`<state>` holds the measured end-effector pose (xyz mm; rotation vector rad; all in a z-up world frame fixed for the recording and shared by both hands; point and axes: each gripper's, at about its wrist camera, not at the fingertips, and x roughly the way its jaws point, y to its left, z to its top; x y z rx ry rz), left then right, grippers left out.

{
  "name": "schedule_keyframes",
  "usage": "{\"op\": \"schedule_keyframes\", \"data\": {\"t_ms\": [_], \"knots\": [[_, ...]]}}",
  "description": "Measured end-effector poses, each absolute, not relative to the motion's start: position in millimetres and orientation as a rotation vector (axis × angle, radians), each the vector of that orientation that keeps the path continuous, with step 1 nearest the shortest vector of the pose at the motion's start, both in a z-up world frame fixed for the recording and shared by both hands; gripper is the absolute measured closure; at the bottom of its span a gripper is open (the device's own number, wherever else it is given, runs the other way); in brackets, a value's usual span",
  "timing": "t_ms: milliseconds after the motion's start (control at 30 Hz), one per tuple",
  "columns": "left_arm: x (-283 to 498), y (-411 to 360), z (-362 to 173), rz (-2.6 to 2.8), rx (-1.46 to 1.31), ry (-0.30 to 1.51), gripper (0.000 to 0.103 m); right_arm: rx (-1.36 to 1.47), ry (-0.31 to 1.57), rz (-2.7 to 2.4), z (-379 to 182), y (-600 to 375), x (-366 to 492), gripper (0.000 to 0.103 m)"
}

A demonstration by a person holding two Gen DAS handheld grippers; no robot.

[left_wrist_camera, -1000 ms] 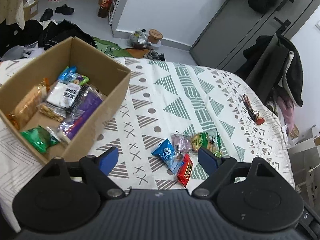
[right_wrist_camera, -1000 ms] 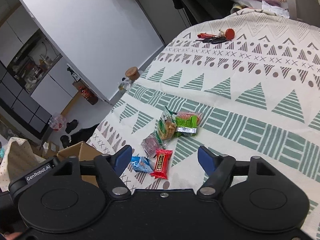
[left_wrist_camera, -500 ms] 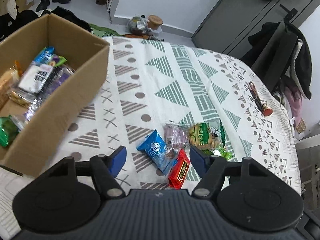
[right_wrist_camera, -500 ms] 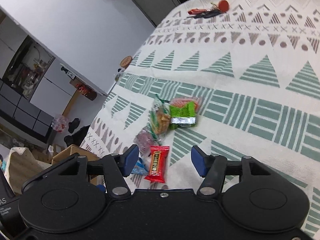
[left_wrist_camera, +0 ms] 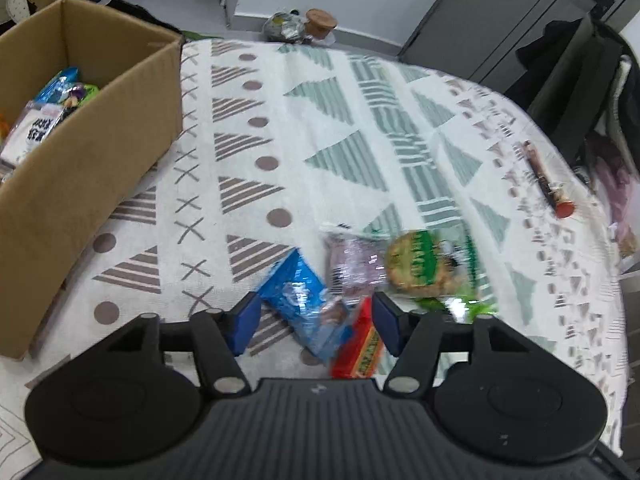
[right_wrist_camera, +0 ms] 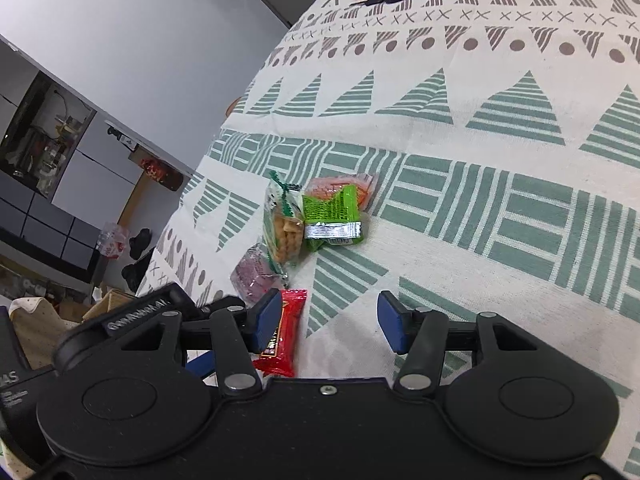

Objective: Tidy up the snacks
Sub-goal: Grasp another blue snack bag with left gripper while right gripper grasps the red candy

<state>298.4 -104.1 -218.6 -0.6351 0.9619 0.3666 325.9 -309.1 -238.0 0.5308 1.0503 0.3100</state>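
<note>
We hold both grippers low over the tablecloth (right_wrist_camera: 460,208), jaws wide: left gripper (left_wrist_camera: 316,322) straddling the blue packet (left_wrist_camera: 298,294), right gripper (right_wrist_camera: 328,322) beside the red bar (right_wrist_camera: 286,330), gripping nothing.

A cardboard box (left_wrist_camera: 92,168) stands at the left of the cloth-covered worktop (left_wrist_camera: 320,128) with snack packets inside it; well to its right, near the front edge, a cluster of loose snacks lies on the cloth. In that cluster a flat packet (left_wrist_camera: 300,300) lies leftmost, a bar (left_wrist_camera: 360,344) just right of it and nearest the front, a small pouch (left_wrist_camera: 352,264) behind them, and a biscuit bag (left_wrist_camera: 424,268) to the right, overlapping a further packet (right_wrist_camera: 336,212); a bunch of keys (left_wrist_camera: 548,184) lies far off at the right edge.
</note>
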Motion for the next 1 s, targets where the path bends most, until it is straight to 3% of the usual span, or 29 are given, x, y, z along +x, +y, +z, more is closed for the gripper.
{"op": "schedule_keyframes", "data": {"t_ms": [33,100,200,867,900,933,967,1000], "knots": [[300,-104,-223,0.371,-0.628,0.973,0.05,0.529,1.051,0.313,-239,-309,327,0.05],[299,-101,-230,0.372,-0.632,0.989,0.067,0.523,1.054,0.321,-241,-307,328,0.05],[294,-96,-230,0.378,-0.631,0.968,0.073,0.51,1.06,0.334,-244,-302,330,0.05],[263,-52,-195,0.398,-0.617,0.869,0.075,0.314,1.011,0.382,-237,-236,332,0.046],[261,-51,-193,0.398,-0.616,0.866,0.075,0.299,1.013,0.378,-238,-232,332,0.048],[259,-50,-191,0.398,-0.613,0.863,0.075,0.28,1.021,0.367,-240,-228,332,0.056],[257,-49,-190,0.399,-0.61,0.861,0.075,0.268,1.034,0.361,-243,-225,332,0.066],[255,-49,-189,0.398,-0.609,0.86,0.075,0.258,1.061,0.352,-249,-222,334,0.083]]}}
